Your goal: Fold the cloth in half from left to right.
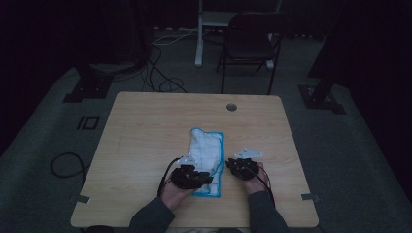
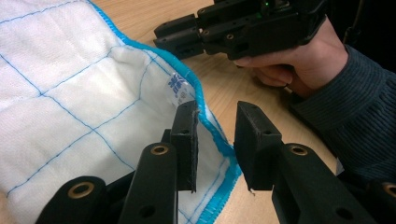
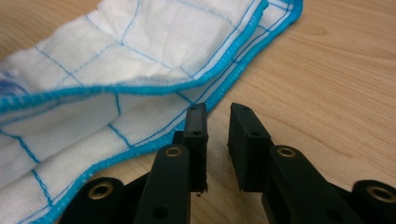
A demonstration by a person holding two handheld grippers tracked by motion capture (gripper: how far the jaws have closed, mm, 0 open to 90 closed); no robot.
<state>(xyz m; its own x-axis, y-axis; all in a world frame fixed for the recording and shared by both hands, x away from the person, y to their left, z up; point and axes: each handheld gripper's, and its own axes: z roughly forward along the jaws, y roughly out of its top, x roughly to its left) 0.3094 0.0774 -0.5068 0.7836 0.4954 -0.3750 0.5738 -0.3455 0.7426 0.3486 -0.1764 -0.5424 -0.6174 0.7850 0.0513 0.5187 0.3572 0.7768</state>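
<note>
Your left gripper has its two black jaws parted by a moderate gap. The blue stitched edge of the white cloth with thin blue grid lines and a blue border runs up just beside the left-hand jaw, but nothing is pinched between the pads; that jaw sits over the cloth's corner near a small printed label. In the high view this gripper lies over the near end of the cloth.

Your right gripper has its jaws a little apart, with bare wood between them. The folded cloth's blue edge passes just beside the left-hand jaw, and I cannot tell whether it touches. In the high view this gripper rests just to the right of the cloth, apart from it.

The cloth lies folded lengthwise on the light wooden table, towards your side of the middle. A round cable hole sits near the far edge. Beyond the table, the dim room shows a black folding chair, cables on the grey floor and dark stands at both sides.
</note>
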